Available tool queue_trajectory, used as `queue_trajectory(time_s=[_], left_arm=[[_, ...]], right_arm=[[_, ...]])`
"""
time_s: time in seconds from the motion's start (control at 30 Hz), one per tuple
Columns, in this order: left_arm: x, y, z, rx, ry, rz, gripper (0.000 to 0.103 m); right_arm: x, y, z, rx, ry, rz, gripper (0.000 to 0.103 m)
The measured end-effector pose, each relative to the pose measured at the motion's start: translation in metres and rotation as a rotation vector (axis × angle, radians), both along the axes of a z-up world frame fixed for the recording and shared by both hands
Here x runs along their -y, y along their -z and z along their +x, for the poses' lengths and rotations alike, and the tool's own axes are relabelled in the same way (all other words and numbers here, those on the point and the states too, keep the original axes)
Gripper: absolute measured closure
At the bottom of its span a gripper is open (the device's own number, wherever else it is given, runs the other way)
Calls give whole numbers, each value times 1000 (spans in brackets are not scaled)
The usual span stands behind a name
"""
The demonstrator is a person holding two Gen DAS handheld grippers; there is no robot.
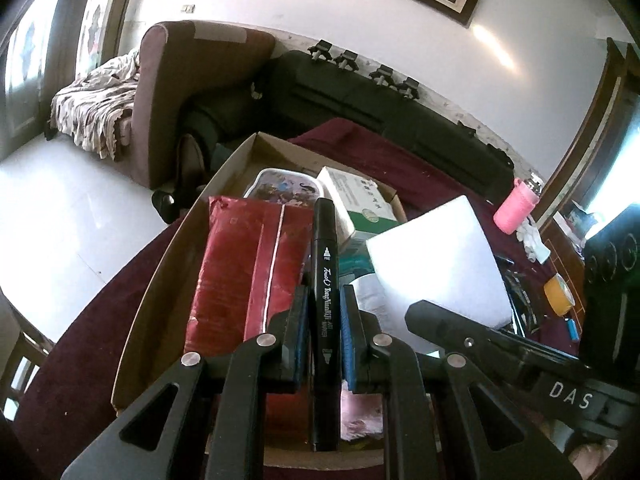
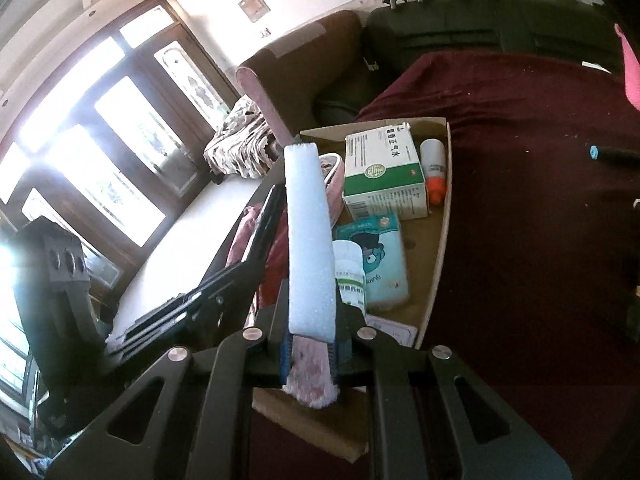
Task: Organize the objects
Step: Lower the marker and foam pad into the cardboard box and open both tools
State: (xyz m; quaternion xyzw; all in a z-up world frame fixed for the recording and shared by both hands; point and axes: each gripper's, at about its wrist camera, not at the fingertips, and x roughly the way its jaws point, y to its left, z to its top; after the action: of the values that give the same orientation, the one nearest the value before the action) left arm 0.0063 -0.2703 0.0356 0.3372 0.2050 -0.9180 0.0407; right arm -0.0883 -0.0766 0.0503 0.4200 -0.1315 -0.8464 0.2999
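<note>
My left gripper [image 1: 325,300] is shut on a black marker pen [image 1: 325,248], which points forward over an open cardboard box [image 1: 160,288]. In the box lie a red packet [image 1: 248,264], a cartoon-printed lid [image 1: 280,190] and a white-and-green medicine box [image 1: 356,200]. My right gripper [image 2: 312,320] is shut on a white foam slab [image 2: 309,224], held edge-on above the same box [image 2: 442,216]. From the left wrist view the foam slab [image 1: 436,264] hangs at the right. The left gripper [image 2: 264,224] shows just left of the foam.
The box also holds a blue tissue pack [image 2: 376,264], a green-labelled bottle [image 2: 350,272] and an orange-capped bottle [image 2: 434,168]. A dark red cloth [image 2: 520,200] covers the table. On it are a blue-capped pen [image 2: 612,154], a pink bottle [image 1: 514,210] and yellow tape [image 1: 558,294].
</note>
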Motion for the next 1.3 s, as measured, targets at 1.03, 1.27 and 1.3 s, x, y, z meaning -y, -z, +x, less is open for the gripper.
queue_trajectory(time_s=[1.03, 1.27, 1.3], left_arm=[[-3, -9, 0, 1, 20, 32, 90], [-16, -22, 2, -17, 28, 15, 90], [-20, -23, 2, -18, 34, 12, 90]], right_arm=[[-11, -6, -26, -31, 77, 85, 56], [-53, -10, -7, -18, 139, 13, 56], [-60, -11, -4, -17, 146, 7, 56]])
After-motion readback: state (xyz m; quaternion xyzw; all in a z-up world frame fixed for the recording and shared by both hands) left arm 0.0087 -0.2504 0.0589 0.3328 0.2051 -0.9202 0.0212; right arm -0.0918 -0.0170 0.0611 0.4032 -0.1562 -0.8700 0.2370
